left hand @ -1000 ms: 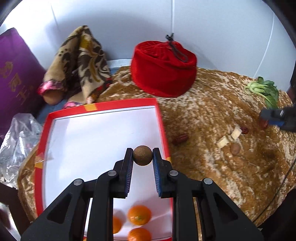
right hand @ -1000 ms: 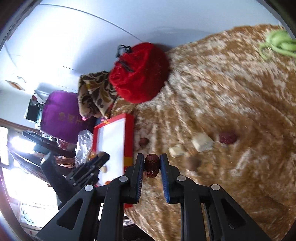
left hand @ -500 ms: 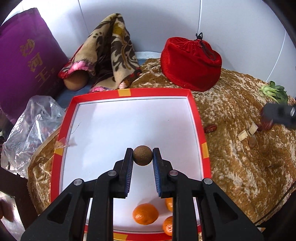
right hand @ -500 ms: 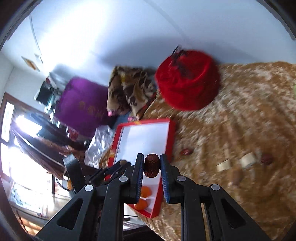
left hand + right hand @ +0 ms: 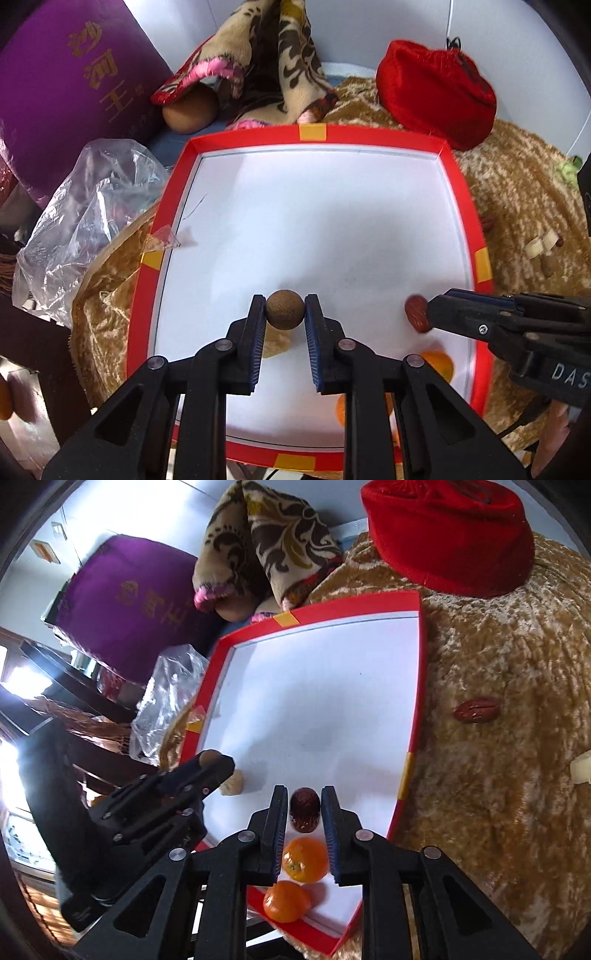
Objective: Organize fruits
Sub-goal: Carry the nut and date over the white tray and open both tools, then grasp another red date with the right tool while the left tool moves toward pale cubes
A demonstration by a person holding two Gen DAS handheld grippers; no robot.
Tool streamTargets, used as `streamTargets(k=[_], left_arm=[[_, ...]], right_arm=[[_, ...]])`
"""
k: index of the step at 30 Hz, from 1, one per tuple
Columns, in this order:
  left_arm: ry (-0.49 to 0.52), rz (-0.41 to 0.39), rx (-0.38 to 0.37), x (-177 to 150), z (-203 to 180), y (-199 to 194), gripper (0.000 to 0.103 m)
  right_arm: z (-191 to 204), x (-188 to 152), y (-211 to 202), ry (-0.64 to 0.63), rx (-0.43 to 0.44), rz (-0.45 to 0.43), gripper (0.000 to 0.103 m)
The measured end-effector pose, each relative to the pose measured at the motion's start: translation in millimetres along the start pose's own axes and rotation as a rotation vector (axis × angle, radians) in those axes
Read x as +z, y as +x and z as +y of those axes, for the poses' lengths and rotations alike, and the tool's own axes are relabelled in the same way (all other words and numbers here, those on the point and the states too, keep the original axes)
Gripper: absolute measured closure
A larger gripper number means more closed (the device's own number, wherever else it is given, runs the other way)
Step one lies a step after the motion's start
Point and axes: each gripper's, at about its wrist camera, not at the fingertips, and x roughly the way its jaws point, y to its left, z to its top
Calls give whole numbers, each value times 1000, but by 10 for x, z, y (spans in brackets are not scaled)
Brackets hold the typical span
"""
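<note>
My left gripper (image 5: 285, 314) is shut on a round brown longan (image 5: 285, 308) and holds it over the near half of the red-rimmed white tray (image 5: 312, 133). My right gripper (image 5: 304, 806) is shut on a dark red date (image 5: 304, 809) above the tray's near right part; it also shows in the left wrist view (image 5: 424, 314). Small oranges (image 5: 305, 859) lie in the tray's near corner. A pale tan fruit (image 5: 232, 783) lies in the tray under the left gripper (image 5: 212, 762). Another red date (image 5: 476, 710) lies on the golden cloth (image 5: 498, 775).
A red velvet pouch (image 5: 436, 92), a patterned blanket (image 5: 266, 62) and a purple cushion (image 5: 66, 88) sit behind the tray. A clear plastic bag (image 5: 85, 214) lies at its left. White pieces (image 5: 541, 245) and a green vegetable (image 5: 567, 171) lie on the cloth at right.
Both grippers have moved over the tray with their fruits still held. The right gripper has come in from the cloth and now appears close to the left one.
</note>
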Motion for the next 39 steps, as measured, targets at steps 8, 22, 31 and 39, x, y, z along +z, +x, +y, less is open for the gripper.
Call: streamTargets(k=[8,22,31,39], left_arm=[[-19,-75,78,65,-30,-169,74],[138,-342,-12,277,-835,-741,50],[247,-251,-19,324,-1727,-515,50],[305,-248,-130,36,-2809,-564,50]], right_arm=[[-4,-38,-214,-31,33,-40,81],[-1853,-15,-2513,208,-106,-368,78],[-2303,-16,-2263,302,-73,-258,78],[-2352,-19,-2279,294,-107,-260,78]])
